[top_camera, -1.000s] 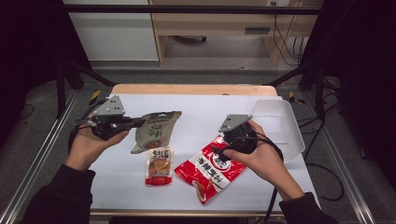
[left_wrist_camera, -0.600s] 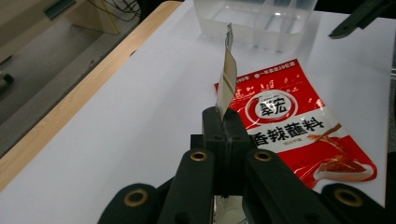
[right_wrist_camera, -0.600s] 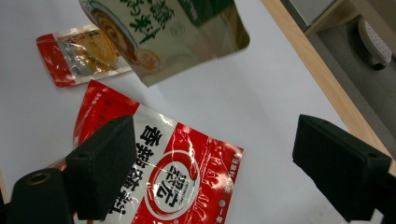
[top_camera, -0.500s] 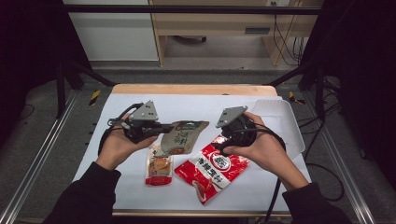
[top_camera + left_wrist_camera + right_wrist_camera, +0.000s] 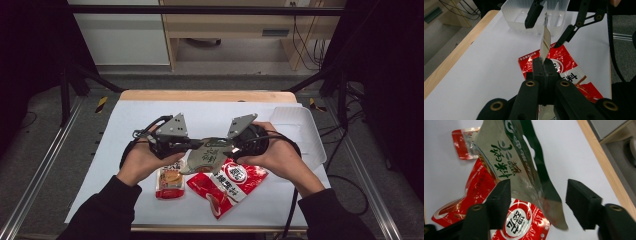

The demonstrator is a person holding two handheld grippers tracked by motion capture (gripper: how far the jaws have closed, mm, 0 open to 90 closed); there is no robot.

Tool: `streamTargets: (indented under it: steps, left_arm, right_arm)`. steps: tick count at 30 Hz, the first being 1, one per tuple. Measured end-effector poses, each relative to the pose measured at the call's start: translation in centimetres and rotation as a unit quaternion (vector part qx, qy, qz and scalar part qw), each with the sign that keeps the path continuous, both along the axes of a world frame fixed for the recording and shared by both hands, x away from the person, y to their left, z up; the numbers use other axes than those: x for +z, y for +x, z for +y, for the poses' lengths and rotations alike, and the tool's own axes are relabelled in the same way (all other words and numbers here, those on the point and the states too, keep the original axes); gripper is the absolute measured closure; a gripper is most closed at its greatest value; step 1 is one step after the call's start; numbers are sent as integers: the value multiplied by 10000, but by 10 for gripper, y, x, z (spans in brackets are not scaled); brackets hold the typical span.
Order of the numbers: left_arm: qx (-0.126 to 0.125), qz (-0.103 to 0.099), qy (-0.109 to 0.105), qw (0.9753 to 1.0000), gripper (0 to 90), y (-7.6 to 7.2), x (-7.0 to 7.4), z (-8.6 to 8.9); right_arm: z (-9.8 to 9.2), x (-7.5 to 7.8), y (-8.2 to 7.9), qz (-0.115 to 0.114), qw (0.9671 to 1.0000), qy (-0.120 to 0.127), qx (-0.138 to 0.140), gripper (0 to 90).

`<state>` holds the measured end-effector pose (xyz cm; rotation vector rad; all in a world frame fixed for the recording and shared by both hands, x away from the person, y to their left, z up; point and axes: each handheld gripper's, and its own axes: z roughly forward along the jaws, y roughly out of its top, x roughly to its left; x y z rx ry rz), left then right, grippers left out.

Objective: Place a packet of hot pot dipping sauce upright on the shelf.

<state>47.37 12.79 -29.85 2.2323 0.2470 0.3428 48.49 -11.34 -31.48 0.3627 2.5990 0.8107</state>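
A grey-green snack packet (image 5: 206, 156) hangs above the table's middle, and my left gripper (image 5: 196, 146) is shut on its left edge. In the left gripper view the packet (image 5: 545, 43) stands edge-on out of the shut jaws. My right gripper (image 5: 230, 149) faces it from the right, open. In the right gripper view the packet's (image 5: 506, 157) lower corner lies between the spread jaws of this gripper (image 5: 539, 197), untouched. A large red packet (image 5: 228, 182) lies flat underneath, with a small red-and-orange packet (image 5: 170, 183) to its left.
A clear plastic tray (image 5: 306, 134) with dividers stands at the table's right edge, just past my right hand. White paper (image 5: 135, 115) covers the tabletop, and a wooden edge (image 5: 205, 95) runs along the far side.
My left gripper has carried the grey-green packet from the table's left to the middle, over the red packet. The right gripper has come left, its jaws now around the packet's corner.
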Motion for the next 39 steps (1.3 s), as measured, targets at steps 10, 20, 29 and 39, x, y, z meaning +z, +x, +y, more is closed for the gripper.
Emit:
streamTargets:
  steps: [10, 20, 29, 39]
  left_arm:
    - [-9, 20, -136, 9999, 900, -4, 0, -2]
    - [31, 72, -322, 9995, 679, -5, -10, 4]
    - [557, 110, -326, 9979, 433, -3, -24, 29]
    - [1314, 196, -415, 9903, 274, -2, -50, 74]
  right_arm:
    - [4, -1, -3, 122, 9994, -127, 307, 896]
    - [3, 12, -1, -205, 9974, -652, 231, 900]
    - [-27, 26, 8, -280, 9966, -767, -50, 900]
    - [-74, 39, 9, -322, 9950, -798, -512, 900]
